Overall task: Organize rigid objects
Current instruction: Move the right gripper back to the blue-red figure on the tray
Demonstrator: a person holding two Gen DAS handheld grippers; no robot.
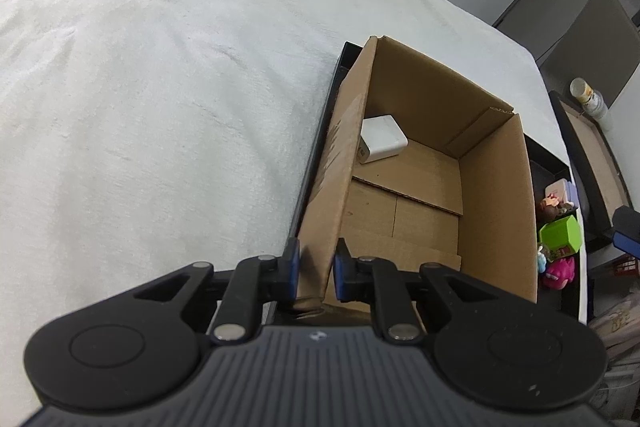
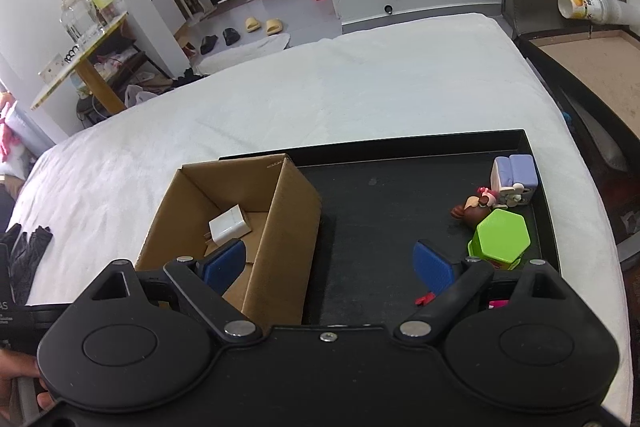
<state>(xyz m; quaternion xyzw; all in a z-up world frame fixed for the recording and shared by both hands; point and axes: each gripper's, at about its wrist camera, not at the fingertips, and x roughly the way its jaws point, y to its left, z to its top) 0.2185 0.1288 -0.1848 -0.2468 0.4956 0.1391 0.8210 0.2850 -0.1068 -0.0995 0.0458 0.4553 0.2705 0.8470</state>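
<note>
An open cardboard box [image 1: 496, 207] stands at the left end of a black tray [image 2: 380, 219] on a white bedcover. A white charger [image 1: 382, 139] lies inside the box on its floor. My left gripper [image 1: 317, 267] is shut on the box's near left wall, one blue pad on each side. My right gripper [image 2: 328, 263] hangs open over the tray, its left finger above the box and its right finger beside a green hexagonal block [image 2: 500, 237]. Nothing is between its fingers. A brown figurine [image 2: 472, 209] and a purple-and-white toy [image 2: 514, 175] lie at the tray's right end.
A pink toy [image 1: 560, 273] lies in the tray's near right corner. The white bedcover [image 2: 280, 99] spreads wide to the left and behind. A dark side table with a paper cup [image 2: 580, 5] stands to the right. Black gloves [image 2: 28, 251] lie at the left edge.
</note>
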